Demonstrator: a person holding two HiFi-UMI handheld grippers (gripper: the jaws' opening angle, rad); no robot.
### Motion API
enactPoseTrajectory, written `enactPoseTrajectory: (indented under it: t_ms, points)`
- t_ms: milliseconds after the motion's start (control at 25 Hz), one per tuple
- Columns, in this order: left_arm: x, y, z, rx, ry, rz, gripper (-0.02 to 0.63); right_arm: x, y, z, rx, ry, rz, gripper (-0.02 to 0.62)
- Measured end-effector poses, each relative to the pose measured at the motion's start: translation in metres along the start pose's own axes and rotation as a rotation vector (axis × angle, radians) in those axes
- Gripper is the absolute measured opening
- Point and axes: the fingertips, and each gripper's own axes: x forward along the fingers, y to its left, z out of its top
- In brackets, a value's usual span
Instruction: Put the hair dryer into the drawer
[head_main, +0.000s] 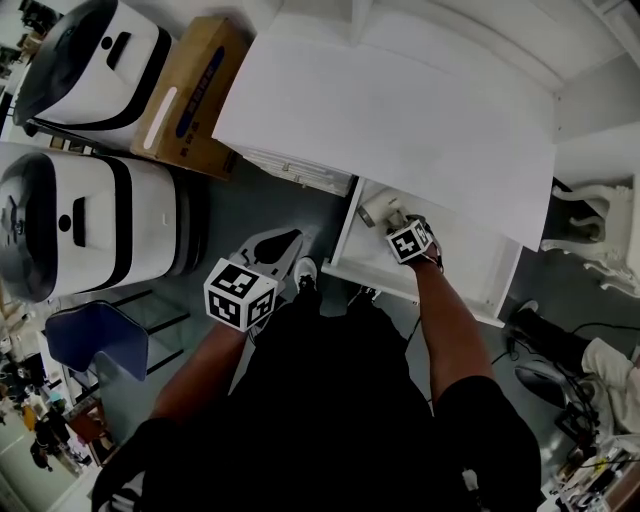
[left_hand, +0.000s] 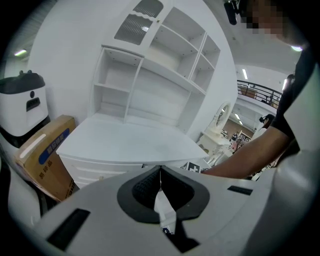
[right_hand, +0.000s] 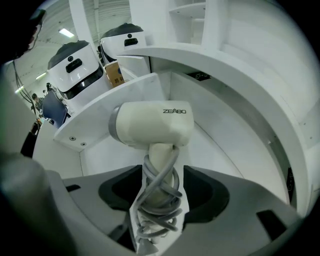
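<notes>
Our right claw (right_hand: 161, 172) is released, with its jaws apart on both sides of the handle; the left claw (left_hand: 160, 171) is clenched, empty. Under the white bench (head_main: 400, 110) the drawer (head_main: 462, 262) stands open. Inside it is the cream hair dryer (right_hand: 150, 122), with a grey cord (right_hand: 159, 202) wound around its handle.

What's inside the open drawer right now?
The hair dryer, cord wound round its handle, between the jaws of the right gripper; the drawer floor under them is hidden.

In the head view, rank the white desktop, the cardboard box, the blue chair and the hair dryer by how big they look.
1. white desktop
2. cardboard box
3. blue chair
4. hair dryer, only partly visible
</notes>
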Motion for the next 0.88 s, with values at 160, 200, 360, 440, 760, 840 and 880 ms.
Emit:
enactPoseTrajectory:
  t_ms: [160, 200, 360, 440, 760, 840, 880]
  points:
    - [-0.002, -0.004, 0.002, 0.013, -0.017, -0.024, 0.011, -0.016, -0.001, 0.004, -0.01, -0.025, -0.044, 0.247]
    - [-0.003, -0.005, 0.003, 0.017, -0.024, -0.03, 0.011, -0.022, -0.002, 0.007, -0.006, -0.036, -0.054, 0.247]
    - [-0.006, -0.009, 0.011, 0.039, -0.046, -0.052, 0.011, -0.046, 0.002, 0.017, 0.04, -0.102, -0.066, 0.247]
    - [-0.007, -0.012, 0.016, 0.052, -0.059, -0.064, 0.011, -0.058, 0.005, 0.018, 0.067, -0.144, -0.067, 0.247]
    - [-0.008, -0.024, 0.032, 0.095, -0.103, -0.114, 0.011, -0.125, 0.024, 0.031, 0.3, -0.319, -0.023, 0.245]
    - [-0.008, -0.028, 0.035, 0.1, -0.113, -0.126, 0.011, -0.144, 0.029, 0.035, 0.394, -0.387, 0.015, 0.244]
    - [-0.009, -0.029, 0.036, 0.102, -0.119, -0.129, 0.011, -0.155, 0.033, 0.038, 0.441, -0.421, 0.037, 0.244]
